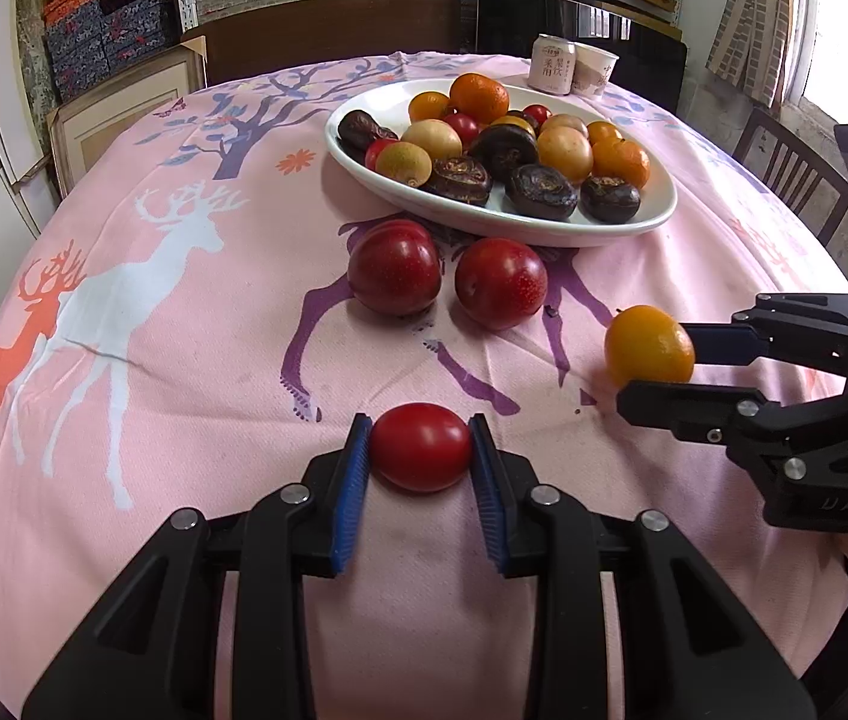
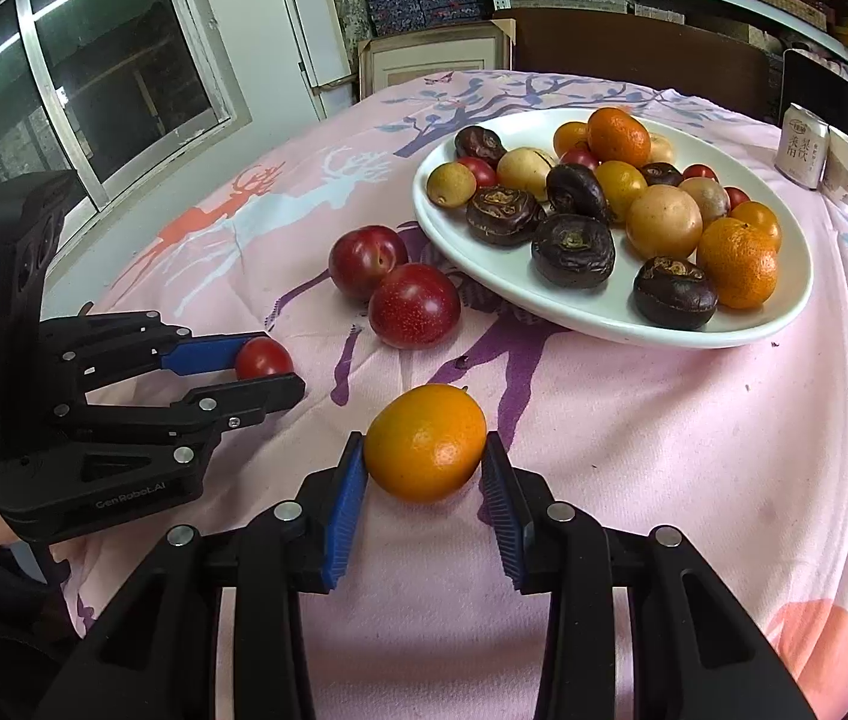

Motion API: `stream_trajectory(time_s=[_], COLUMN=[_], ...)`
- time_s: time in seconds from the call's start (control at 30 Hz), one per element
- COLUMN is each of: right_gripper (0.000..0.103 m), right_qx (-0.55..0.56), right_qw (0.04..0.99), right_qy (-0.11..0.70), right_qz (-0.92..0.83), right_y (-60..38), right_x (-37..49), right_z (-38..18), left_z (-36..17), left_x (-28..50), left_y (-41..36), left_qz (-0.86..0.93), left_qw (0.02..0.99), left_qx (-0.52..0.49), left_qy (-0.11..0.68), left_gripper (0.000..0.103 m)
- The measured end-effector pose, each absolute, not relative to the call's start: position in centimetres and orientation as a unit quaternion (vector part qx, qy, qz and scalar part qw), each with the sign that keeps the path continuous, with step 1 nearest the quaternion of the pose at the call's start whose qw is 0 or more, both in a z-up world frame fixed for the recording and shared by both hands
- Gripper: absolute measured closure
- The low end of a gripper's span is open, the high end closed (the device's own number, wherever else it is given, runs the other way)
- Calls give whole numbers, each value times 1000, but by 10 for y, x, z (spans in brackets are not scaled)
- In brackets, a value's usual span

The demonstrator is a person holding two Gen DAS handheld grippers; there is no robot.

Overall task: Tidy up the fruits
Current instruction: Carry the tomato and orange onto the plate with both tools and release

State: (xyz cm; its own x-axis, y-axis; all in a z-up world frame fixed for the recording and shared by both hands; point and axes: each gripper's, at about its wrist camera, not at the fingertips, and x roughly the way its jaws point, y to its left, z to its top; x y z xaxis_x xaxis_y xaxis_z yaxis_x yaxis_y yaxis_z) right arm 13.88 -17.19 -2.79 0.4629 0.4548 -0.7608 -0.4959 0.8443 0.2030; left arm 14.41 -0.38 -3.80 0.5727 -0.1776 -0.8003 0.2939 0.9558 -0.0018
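1. We see the left gripper point(image 1: 420, 447) clamped on a small red tomato point(image 1: 420, 447), both blue pads pressed to its sides, the fruit resting on the pink tablecloth point(image 1: 183, 360).
2. The right gripper point(image 2: 425, 443) has its jaws narrow around a small orange fruit point(image 2: 425, 443); the left pad touches the peel, but at the right pad we cannot tell whether a sliver of gap remains (the fruit's curve hides that edge).
3. Two red plums point(image 1: 393, 267) lie side by side on the cloth, just in front of the white plate point(image 1: 544, 234).
4. The plate holds a heap of oranges, yellow fruits, cherry tomatoes and dark wrinkled ones; several at the back are half covered by their neighbours.
5. Behind the plate stand a can point(image 1: 553, 63) and a paper cup point(image 1: 595, 69), their print too small for us to read.
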Motion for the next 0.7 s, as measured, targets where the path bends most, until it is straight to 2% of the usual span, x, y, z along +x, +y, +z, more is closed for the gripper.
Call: stream_trajectory(time_s=[0.7], right_gripper=[64], right_qx=[3], right_qw=[866], right_qy=[426], right_qz=[262], right_y=[-196], right_x=[128], right_z=[-24], left_z=[-32], left_x=[134], left_y=[-9], left_qz=[-133], left_qw=[890], left_qx=[68], left_qy=[432], left_gripper=[71])
